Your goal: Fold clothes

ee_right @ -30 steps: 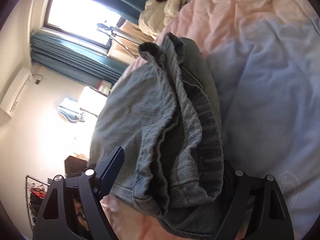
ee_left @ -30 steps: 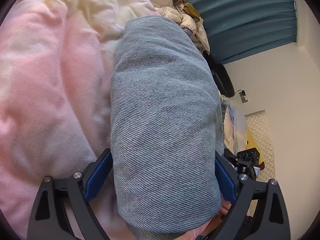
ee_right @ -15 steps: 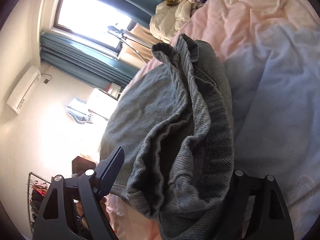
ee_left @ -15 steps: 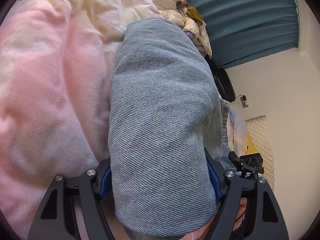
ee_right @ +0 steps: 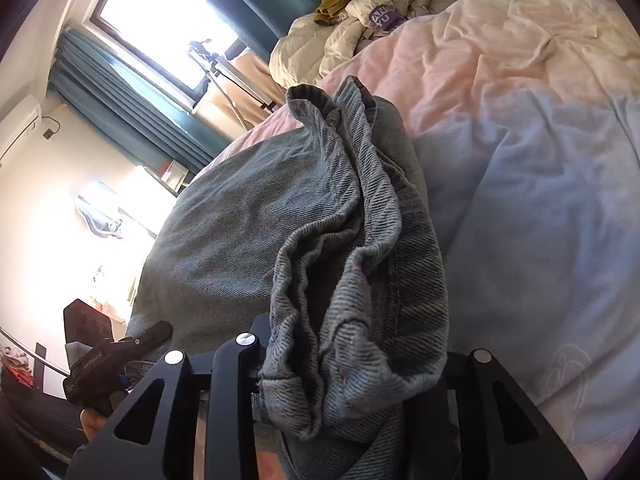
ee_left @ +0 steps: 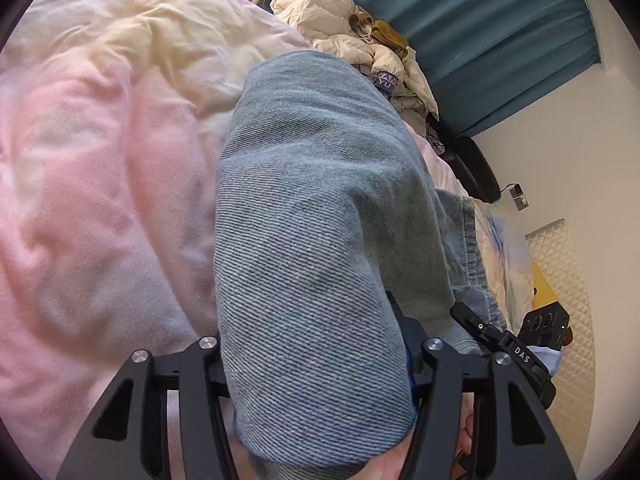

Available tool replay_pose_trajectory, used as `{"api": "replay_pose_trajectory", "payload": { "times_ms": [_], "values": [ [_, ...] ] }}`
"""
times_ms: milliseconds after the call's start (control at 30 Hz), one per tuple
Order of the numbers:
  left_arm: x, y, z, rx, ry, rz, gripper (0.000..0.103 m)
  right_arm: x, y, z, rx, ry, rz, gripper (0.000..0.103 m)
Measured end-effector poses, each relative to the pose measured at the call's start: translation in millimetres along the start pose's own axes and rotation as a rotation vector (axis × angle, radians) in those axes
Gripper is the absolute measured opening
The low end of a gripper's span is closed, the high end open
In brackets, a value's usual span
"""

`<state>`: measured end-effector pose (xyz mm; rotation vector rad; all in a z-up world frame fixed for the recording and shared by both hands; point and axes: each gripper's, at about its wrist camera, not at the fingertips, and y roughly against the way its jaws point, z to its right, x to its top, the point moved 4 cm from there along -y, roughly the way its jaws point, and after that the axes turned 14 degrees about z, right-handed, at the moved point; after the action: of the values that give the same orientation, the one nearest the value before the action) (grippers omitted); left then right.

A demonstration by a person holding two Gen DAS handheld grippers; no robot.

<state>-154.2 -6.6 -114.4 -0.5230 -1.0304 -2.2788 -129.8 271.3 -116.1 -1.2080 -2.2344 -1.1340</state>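
The garment is a pair of grey-blue denim jeans (ee_left: 312,240), folded into a thick, elongated bundle. It lies lengthwise on a bed covered by a pink, cream and pale-blue blanket (ee_left: 100,200). One end presents a smooth, rounded fold with diagonal twill weave visible. The opposite end (ee_right: 360,280) shows several bunched, stacked layers with a stitched seam and hem edges exposed. The fabric is wrinkled there.
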Motion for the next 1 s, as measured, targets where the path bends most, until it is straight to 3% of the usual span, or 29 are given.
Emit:
{"api": "replay_pose_trajectory", "payload": {
  "times_ms": [333,667,1000],
  "values": [
    [-8,26,4,0.051,-0.055,0.103,0.051,6,17,-25,-0.024,0.072,0.049,0.024],
    [-8,44,25,0.025,-0.062,0.136,0.049,24,46,-37,-0.024,0.112,0.105,0.023],
    [-16,75,72,-0.024,-0.128,0.153,0.049,36,118,-43,-0.047,0.15,0.137,0.023]
  ]
}}
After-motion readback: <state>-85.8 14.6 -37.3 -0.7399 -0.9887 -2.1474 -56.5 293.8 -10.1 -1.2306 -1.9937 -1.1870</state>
